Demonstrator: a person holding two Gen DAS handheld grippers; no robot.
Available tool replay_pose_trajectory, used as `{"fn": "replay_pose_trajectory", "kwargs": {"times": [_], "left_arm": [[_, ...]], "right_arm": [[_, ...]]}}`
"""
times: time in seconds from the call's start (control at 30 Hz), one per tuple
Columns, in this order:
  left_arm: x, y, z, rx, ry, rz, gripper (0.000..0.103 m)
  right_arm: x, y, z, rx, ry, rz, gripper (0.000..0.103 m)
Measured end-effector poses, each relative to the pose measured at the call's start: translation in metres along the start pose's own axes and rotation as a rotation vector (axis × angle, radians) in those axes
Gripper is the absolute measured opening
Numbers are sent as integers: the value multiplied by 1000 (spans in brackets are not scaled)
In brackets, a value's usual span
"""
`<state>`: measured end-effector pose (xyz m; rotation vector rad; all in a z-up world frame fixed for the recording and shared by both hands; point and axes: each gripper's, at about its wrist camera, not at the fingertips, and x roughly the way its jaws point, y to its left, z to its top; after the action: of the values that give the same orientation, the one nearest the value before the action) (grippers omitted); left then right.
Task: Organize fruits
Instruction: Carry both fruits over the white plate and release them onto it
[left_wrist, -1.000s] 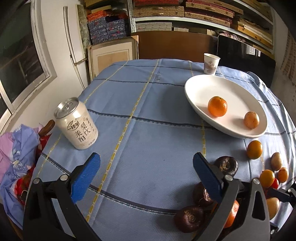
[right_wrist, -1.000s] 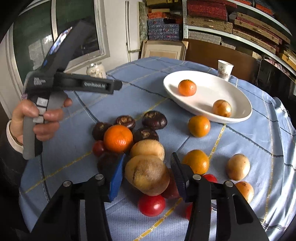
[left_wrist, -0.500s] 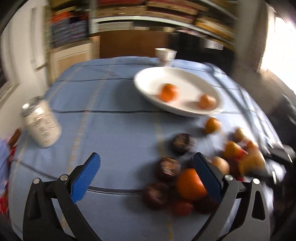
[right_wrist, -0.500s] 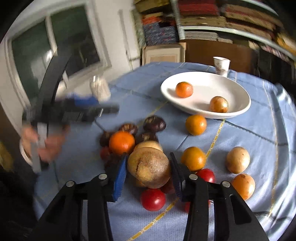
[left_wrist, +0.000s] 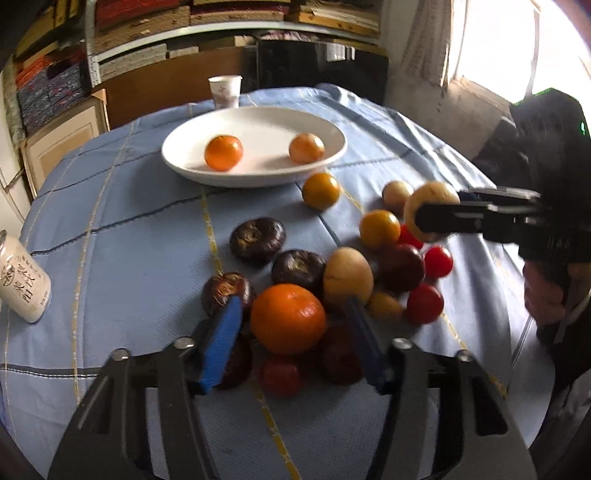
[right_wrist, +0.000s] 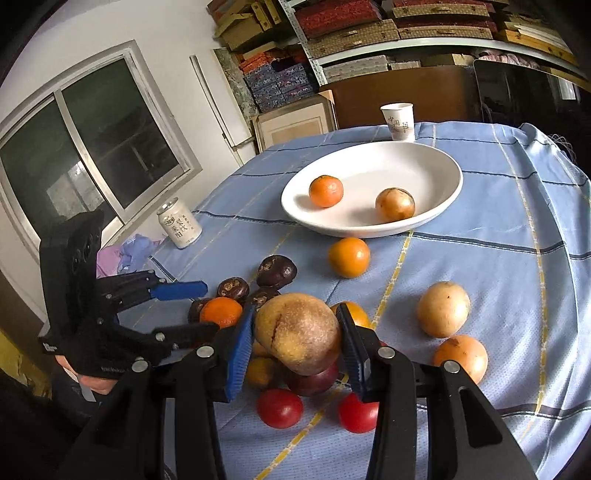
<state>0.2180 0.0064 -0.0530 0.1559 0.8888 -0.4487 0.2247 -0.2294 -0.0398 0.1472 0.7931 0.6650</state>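
Observation:
My right gripper (right_wrist: 297, 339) is shut on a big tan fruit (right_wrist: 297, 338) and holds it above the fruit pile; it also shows in the left wrist view (left_wrist: 430, 201). My left gripper (left_wrist: 291, 321) is open, its jaws on either side of a large orange (left_wrist: 288, 317) in the pile, not touching it. A white oval plate (left_wrist: 258, 122) at the back holds an orange (left_wrist: 223, 152) and a brownish round fruit (left_wrist: 306, 147). Dark mangosteens (left_wrist: 257, 239), red tomatoes (left_wrist: 424, 302) and yellow fruits (left_wrist: 379, 228) lie loose on the blue cloth.
A white drink can (left_wrist: 22, 284) stands at the left table edge. A paper cup (left_wrist: 224, 90) stands behind the plate. Loose fruits (right_wrist: 443, 308) lie right of the pile. Shelves and boxes stand behind the table; a window is at the left.
My left gripper swung right and down over the pile, now straddling the large orange. My right gripper closed on the tan fruit and lifted it a little.

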Motion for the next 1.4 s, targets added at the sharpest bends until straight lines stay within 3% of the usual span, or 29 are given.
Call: {"fn": "replay_pose_trajectory", "kwargs": {"times": [0.67, 0.93, 1.07, 1.17, 1.27, 1.4], "left_arm": [[7, 6, 0, -24, 13, 6, 44], [-16, 24, 10, -145, -67, -138, 44], [-35, 32, 40, -141, -120, -110, 44], [-38, 38, 68, -137, -155, -94, 44], [-30, 46, 100, -162, -169, -103, 44], [-1, 59, 147, -183, -163, -60, 44]], "right_arm": [[-2, 1, 1, 3, -15, -4, 45], [-3, -3, 1, 37, -29, 31, 45], [-8, -4, 18, 49, -38, 36, 45], [-7, -7, 43, 37, -70, -15, 45], [4, -13, 66, 41, -87, -73, 45], [32, -25, 93, 58, -48, -127, 45]]}}
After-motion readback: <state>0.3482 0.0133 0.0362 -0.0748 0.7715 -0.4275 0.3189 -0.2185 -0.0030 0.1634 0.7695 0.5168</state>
